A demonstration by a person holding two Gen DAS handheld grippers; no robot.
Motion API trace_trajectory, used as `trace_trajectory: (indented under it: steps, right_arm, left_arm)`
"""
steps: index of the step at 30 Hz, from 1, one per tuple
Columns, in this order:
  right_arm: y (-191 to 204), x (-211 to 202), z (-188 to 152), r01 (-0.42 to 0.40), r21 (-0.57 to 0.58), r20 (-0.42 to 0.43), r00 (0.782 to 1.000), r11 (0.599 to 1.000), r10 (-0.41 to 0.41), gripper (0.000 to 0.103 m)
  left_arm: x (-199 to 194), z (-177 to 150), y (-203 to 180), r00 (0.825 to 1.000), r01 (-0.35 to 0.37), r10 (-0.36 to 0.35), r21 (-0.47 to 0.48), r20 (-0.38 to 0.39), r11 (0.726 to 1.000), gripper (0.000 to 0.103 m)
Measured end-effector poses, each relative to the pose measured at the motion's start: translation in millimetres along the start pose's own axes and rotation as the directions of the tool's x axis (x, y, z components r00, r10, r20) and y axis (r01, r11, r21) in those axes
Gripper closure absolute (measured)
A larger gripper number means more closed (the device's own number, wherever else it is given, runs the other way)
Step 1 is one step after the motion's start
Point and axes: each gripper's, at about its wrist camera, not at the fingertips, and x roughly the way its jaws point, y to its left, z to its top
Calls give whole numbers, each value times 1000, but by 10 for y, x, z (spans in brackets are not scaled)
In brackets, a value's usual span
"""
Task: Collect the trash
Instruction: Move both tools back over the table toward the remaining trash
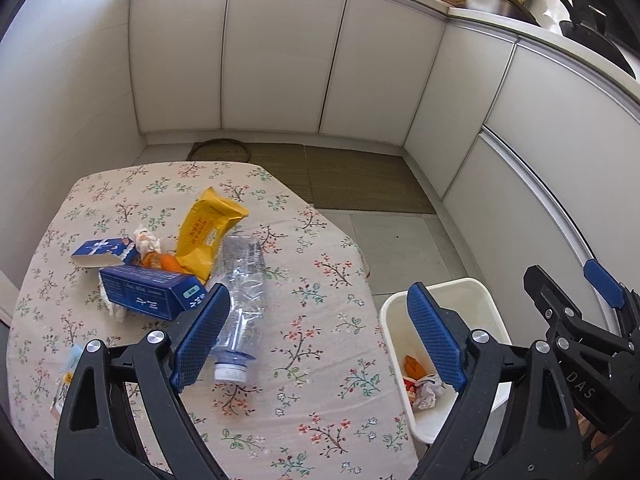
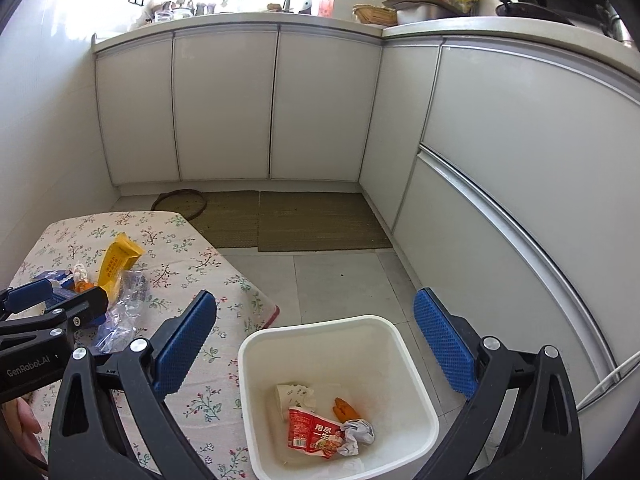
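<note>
Trash [image 1: 168, 268], namely a clear bottle [image 1: 240, 300], a yellow packet [image 1: 206, 234] and blue boxes [image 1: 148, 292], lies on the flowered desk [image 1: 320, 360] beside the white bin [image 2: 404, 360], while the left hand-held gripper [image 1: 320, 336] and the right hand-held gripper [image 2: 316, 344] both hang with jaws apart, holding nothing.

The table [image 1: 320, 360] is covered by a matt floral cloth, on which a crumpled clear plastic bottle [image 1: 244, 292] and glossy blue cardboard boxes [image 1: 152, 292] are seen. The white bin [image 2: 396, 344] is made of smooth plastic. The cabinet doors [image 2: 224, 108] are finished smooth and faintly glossy.
</note>
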Motion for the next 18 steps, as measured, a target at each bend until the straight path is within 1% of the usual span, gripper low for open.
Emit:
trace_trajectory:
  steps: [12,18]
  right_arm:
    - [543,0,74,-84,-49,-11,996,995,83,7]
    - [884,34,72,-124,-85,-37,992,989,121,7]
  left_arm:
    - [-122,-44,551,995,-97,96,-50,-14,994,17]
    - [-218,-90,835,989,-146,145,-64,-17,987,17]
